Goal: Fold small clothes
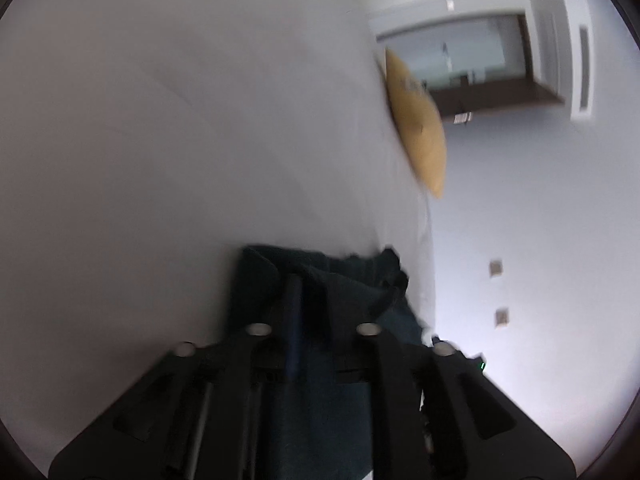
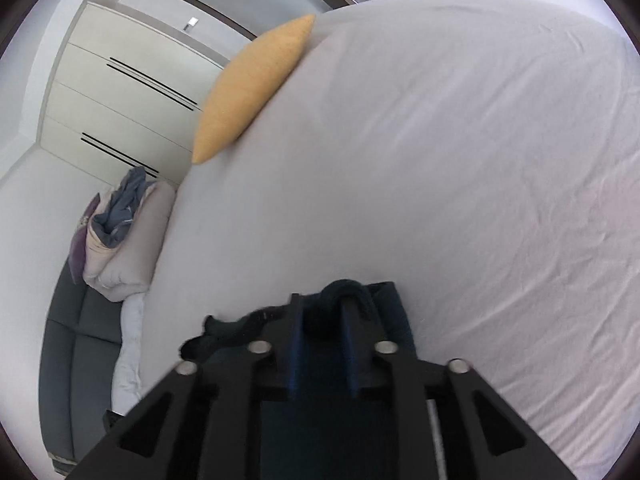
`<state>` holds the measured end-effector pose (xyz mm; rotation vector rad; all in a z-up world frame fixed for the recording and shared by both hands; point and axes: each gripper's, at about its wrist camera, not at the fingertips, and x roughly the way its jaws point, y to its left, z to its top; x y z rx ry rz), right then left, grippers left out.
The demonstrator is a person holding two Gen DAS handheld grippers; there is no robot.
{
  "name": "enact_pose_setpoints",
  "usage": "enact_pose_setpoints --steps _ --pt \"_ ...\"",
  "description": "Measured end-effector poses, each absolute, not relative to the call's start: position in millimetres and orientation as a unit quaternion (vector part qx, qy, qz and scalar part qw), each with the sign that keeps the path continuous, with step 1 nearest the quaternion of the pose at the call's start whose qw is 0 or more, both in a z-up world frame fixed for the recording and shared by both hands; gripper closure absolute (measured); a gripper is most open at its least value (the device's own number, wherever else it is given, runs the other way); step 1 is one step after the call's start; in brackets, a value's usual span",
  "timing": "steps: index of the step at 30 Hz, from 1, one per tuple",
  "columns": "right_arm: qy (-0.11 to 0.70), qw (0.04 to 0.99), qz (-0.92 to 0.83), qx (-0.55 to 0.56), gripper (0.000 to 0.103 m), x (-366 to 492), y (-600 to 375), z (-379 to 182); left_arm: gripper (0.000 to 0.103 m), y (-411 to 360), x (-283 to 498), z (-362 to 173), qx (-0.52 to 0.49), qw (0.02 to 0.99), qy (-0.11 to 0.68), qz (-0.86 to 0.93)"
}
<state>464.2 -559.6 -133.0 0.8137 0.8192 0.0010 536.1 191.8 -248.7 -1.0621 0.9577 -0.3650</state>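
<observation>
A small dark teal garment [image 1: 352,284] is held up over a white bed sheet [image 1: 160,120]. In the left wrist view my left gripper [image 1: 308,292] is shut on its edge; the cloth drapes over and between the fingers and hides the tips. In the right wrist view my right gripper [image 2: 324,304] is shut on another part of the same garment [image 2: 352,292], which bunches over the fingers [image 2: 298,320] and hangs down behind them. Both views are motion-blurred.
A yellow cushion [image 2: 252,88] lies at the bed's far edge; it also shows in the left wrist view [image 1: 420,124]. A pile of bedding and clothes [image 2: 120,232] sits on a grey sofa [image 2: 76,328] beside the bed. White wardrobe doors [image 2: 120,92] stand behind.
</observation>
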Motion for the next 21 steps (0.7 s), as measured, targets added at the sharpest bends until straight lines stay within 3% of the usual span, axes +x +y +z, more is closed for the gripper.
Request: enact_pose_setpoints --steps 1,3,4,12,21 --pt "0.374 0.848 0.006 0.376 0.052 460 -558 -129 0.058 199 532 -248 -0.49 0.742 0.428 -0.162" --pt "0.364 0.863 0.004 0.351 0.027 454 -551 -121 0.036 212 524 -244 -0.502 0.747 0.408 -0.151" --pt "0.364 0.868 0.0 0.338 0.023 452 -548 -117 0.036 214 520 -241 -0.497 0.752 0.407 -0.148" --pt "0.357 0.889 0.009 0.288 0.022 416 -546 -80 0.036 159 473 -216 -0.389 0.793 0.428 -0.19" --pt "0.41 0.878 0.005 0.247 0.022 355 -540 -103 0.036 122 429 -230 -0.312 0.816 0.452 -0.179"
